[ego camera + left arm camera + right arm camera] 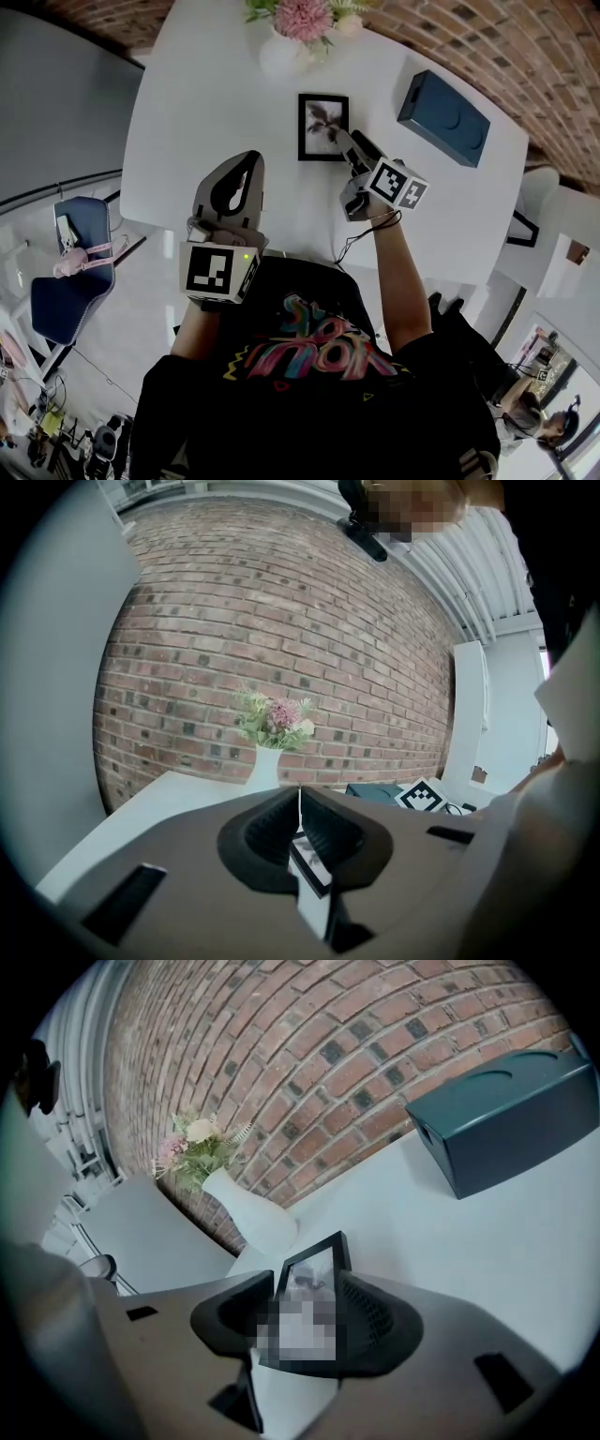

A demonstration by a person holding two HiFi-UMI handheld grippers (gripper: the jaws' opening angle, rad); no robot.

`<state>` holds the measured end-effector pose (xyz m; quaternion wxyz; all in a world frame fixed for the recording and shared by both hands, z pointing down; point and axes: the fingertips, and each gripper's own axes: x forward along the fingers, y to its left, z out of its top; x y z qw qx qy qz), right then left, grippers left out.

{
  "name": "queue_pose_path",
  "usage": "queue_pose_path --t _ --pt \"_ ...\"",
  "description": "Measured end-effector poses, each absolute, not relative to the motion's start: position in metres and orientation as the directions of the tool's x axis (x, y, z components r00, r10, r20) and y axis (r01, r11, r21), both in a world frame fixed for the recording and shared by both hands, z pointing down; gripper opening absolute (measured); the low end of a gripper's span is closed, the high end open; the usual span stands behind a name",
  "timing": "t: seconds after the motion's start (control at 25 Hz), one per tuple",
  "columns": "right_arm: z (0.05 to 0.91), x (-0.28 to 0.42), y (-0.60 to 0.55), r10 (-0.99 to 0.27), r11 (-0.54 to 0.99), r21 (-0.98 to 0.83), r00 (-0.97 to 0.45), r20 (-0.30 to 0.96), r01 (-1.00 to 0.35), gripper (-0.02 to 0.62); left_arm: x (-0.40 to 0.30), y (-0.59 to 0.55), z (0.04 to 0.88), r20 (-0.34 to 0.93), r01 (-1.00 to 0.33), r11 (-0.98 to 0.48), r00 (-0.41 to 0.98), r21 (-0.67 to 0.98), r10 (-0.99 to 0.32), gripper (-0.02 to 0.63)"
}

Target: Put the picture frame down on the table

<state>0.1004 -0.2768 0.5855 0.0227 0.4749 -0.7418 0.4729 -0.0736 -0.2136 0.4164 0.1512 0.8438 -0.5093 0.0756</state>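
While my right gripper (345, 142) has its jaws clamped on the picture frame (322, 120), which looks flat or nearly flat on the table (206, 94) near the vase (281, 54), I judge only letting go is left; my left gripper (236, 178) hangs closed and empty.

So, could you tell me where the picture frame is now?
In the head view the picture frame sits below the white vase, left of the blue box, between the right gripper's jaws.
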Motion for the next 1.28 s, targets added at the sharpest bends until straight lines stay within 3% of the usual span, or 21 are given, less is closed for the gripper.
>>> queue_pose_path --t 0.36,0.64,0.96,1.28 --pt "0.530 0.092 -0.276 -0.726 0.165 -0.718 -0.576 0.376 -0.677 0.218 -0.075 -0.213 0.398 0.251 -0.882 -0.439 0.469 0.168 -0.847 0.028" --pt "0.438 0.074 -0.272 -0.757 0.338 -0.681 -0.618 0.213 -0.649 0.196 -0.078 -0.211 0.369 0.198 -0.877 -0.457 0.479 0.146 -0.855 0.028" --pt "0.334 0.055 -0.248 -0.746 0.550 -0.511 -0.663 0.054 -0.661 0.155 -0.071 -0.205 0.327 0.121 -0.861 -0.496 0.507 0.111 -0.853 0.028" --pt "0.264 0.038 -0.217 -0.744 0.650 -0.223 -0.668 0.005 -0.726 0.095 -0.064 -0.198 0.296 0.079 -0.840 -0.536 0.542 0.084 -0.837 0.028"
